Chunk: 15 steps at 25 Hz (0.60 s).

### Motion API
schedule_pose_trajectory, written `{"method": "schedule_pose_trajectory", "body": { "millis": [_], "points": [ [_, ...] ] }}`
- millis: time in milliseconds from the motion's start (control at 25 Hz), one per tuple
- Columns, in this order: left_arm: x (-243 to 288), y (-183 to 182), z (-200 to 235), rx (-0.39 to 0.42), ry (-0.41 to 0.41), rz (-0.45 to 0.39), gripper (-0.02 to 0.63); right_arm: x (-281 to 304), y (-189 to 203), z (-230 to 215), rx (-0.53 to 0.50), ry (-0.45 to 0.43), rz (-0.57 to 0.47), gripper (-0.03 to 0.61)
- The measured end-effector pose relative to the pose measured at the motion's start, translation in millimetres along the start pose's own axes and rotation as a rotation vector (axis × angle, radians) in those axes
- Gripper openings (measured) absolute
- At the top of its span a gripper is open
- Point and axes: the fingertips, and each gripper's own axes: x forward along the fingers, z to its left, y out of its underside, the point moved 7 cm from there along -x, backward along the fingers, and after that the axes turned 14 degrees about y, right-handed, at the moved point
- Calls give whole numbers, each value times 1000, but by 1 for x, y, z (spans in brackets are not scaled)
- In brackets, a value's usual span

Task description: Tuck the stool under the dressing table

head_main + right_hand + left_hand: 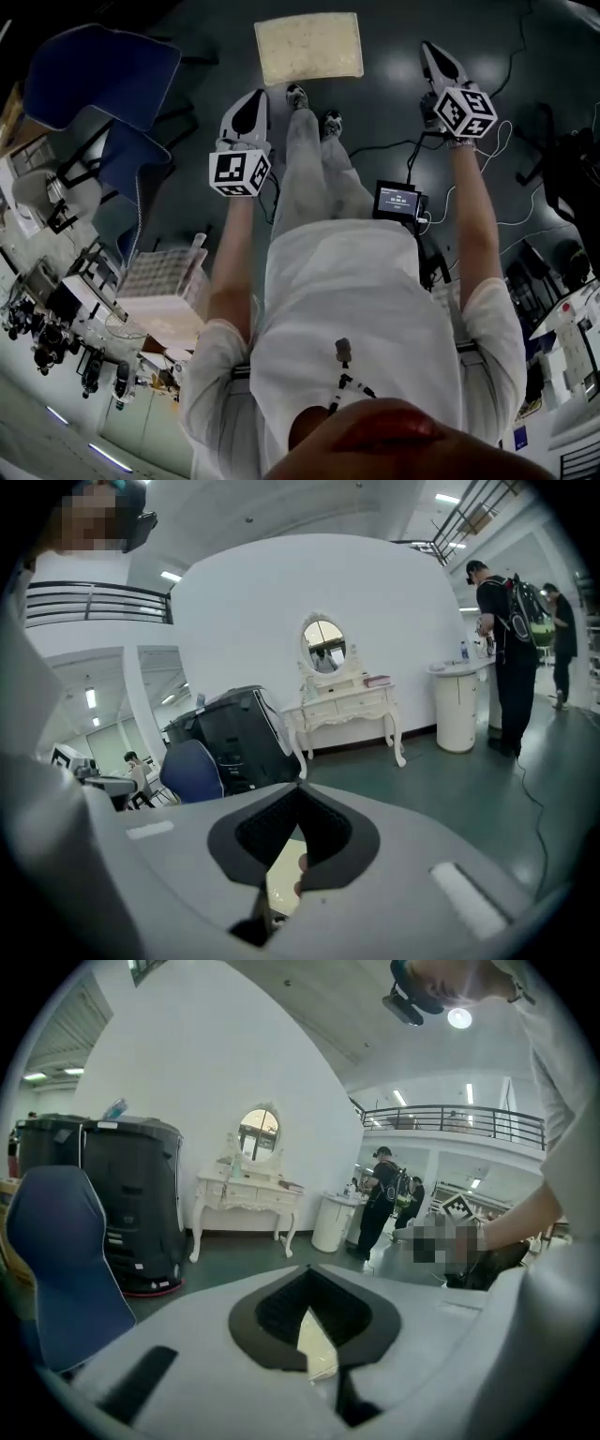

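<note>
The stool point(309, 47), with a square cream cushion, stands on the dark floor just ahead of the person's feet. The left gripper point(255, 94) hovers at the stool's near left, shut and holding nothing. To the stool's right is the right gripper point(427, 47), also shut and empty. The white dressing table point(246, 1190) with an oval mirror stands against the far white wall, well away from the stool. It also shows in the right gripper view as the dressing table point(345, 705). A sliver of cream cushion point(314, 1344) shows under the left gripper's jaws.
Blue chairs point(98, 75) stand at the left. A big black machine point(131, 1204) sits beside the dressing table. Two people point(506, 649) stand at a white round counter point(457, 705) to the table's right. Cables point(506, 141) trail over the floor at the right.
</note>
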Motion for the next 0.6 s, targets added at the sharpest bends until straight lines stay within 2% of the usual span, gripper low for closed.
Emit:
{"method": "schedule_pose_trajectory", "body": {
  "millis": [240, 400, 520, 600],
  "points": [
    [66, 77, 82, -95, -49, 92, 8, 77, 85, 13, 87, 21, 102, 9],
    [109, 131, 122, -132, -52, 169, 14, 116, 149, 3, 118, 43, 196, 9],
    [129, 177, 152, -176, -58, 220, 69, 143, 197, 0, 111, 73, 263, 10],
    [130, 216, 173, -205, -60, 279, 98, 158, 238, 9, 95, 77, 330, 62]
  ]
}}
